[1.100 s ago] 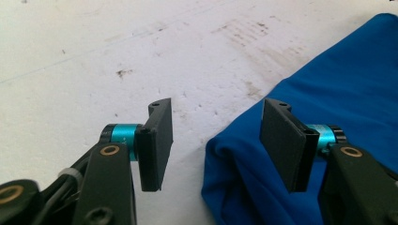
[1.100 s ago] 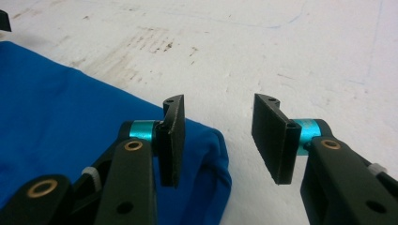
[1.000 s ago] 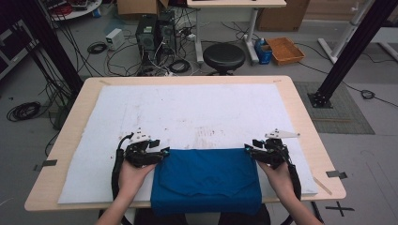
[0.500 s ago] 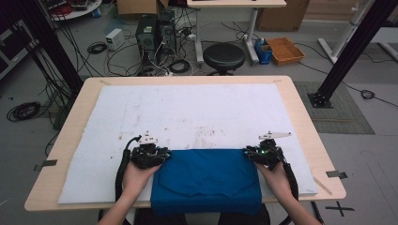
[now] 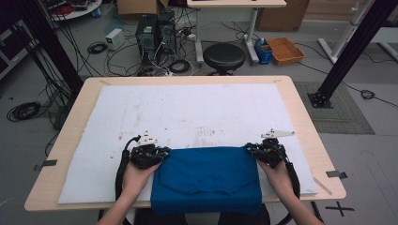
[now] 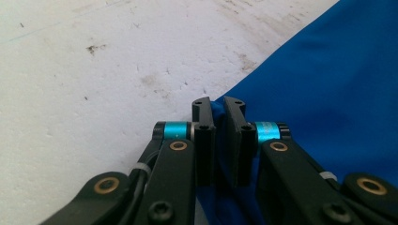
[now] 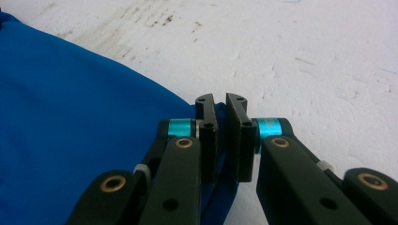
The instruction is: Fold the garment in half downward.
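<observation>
A folded blue cloth lies at the near edge of the white mat, its front hanging over the table edge. My left gripper is shut on the cloth's far left corner. In the left gripper view the blue cloth runs in between the closed jaws of the left gripper. My right gripper is shut on the far right corner. The right gripper view has the blue cloth pinched in the right gripper, low over the mat.
The stained white mat covers most of the wooden table. Beyond the table stand a black stool, computer cases with cables on the floor, and an orange box. A black frame leg rises at the right.
Both grippers have drawn the cloth's far corners apart and a little nearer the front edge. The cloth now lies wider and flatter.
</observation>
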The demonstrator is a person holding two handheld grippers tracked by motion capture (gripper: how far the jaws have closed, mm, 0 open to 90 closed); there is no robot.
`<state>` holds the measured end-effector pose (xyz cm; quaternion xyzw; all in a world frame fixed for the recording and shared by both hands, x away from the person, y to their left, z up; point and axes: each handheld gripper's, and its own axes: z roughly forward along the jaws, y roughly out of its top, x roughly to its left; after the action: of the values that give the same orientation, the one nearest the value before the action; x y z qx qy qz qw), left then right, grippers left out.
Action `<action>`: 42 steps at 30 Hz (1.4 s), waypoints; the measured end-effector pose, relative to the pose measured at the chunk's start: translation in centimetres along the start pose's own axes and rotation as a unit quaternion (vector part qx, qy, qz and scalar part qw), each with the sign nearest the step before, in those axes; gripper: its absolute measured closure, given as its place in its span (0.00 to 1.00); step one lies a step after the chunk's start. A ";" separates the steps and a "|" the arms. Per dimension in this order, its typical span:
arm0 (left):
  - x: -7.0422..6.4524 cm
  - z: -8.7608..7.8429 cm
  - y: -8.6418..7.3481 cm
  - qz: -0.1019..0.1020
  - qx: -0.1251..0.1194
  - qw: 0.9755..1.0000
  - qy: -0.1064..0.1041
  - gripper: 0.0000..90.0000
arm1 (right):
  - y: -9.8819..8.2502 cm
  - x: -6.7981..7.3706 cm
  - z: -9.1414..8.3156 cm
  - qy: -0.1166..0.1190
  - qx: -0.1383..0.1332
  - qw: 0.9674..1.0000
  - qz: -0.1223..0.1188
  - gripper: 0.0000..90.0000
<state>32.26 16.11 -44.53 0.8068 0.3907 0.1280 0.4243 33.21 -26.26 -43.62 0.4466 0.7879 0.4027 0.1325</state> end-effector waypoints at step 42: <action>3.1 3.3 5.8 0.031 0.007 0.998 0.060 0.92 | 6.1 -3.5 3.2 -0.025 0.012 0.999 -0.019 0.94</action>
<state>39.10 14.54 -42.34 0.8125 0.3909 0.1864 0.3902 40.65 -25.75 -41.65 0.4430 0.7977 0.3789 0.1545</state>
